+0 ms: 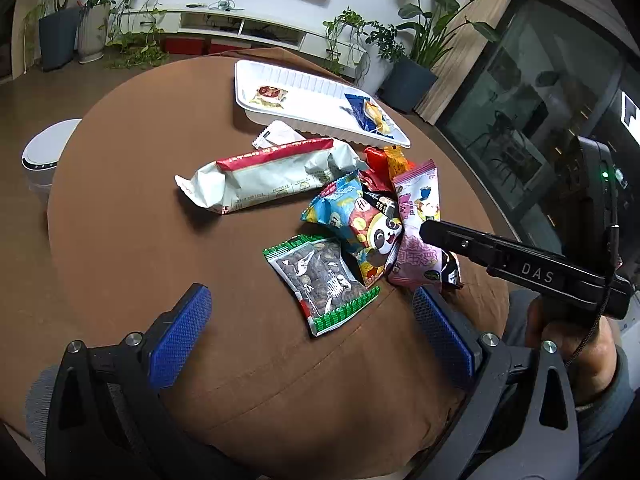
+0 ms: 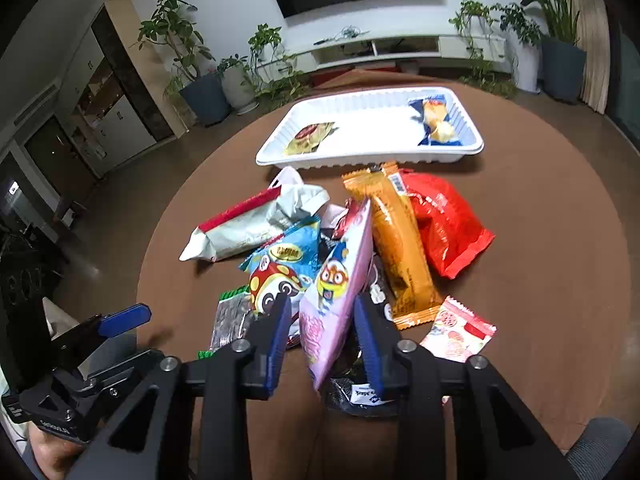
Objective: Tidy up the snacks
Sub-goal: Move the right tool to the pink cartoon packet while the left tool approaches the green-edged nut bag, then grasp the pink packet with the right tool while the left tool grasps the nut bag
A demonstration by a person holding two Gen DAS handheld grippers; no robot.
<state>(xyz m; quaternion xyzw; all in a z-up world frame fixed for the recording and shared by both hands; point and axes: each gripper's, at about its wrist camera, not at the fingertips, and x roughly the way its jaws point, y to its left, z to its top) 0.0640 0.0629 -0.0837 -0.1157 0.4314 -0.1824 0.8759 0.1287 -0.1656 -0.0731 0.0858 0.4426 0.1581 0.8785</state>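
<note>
A pile of snack packets lies on the round brown table (image 1: 160, 220). My right gripper (image 2: 322, 308) is shut on a pink cartoon packet (image 2: 340, 292), which stands on edge between the blue pads; one of its fingers (image 1: 460, 242) crosses that packet. My left gripper (image 1: 310, 294) hangs open above the table, apart from everything, with a green-edged nut packet (image 1: 320, 280) just ahead of it. Around them lie a blue panda packet (image 1: 360, 220), a long white-and-red packet (image 1: 272, 172), an orange bar (image 2: 400, 240) and a red bag (image 2: 444, 220). A black packet (image 2: 360, 396) is partly hidden under my right gripper.
A white ribbed tray (image 2: 360, 160) at the far side holds a gold-red sachet (image 2: 308, 138) and a blue-yellow packet (image 2: 436, 122). A small pink-and-red sachet (image 2: 460, 332) lies to the right. A white bin (image 1: 44, 152) stands on the floor at left. Potted plants line the far wall.
</note>
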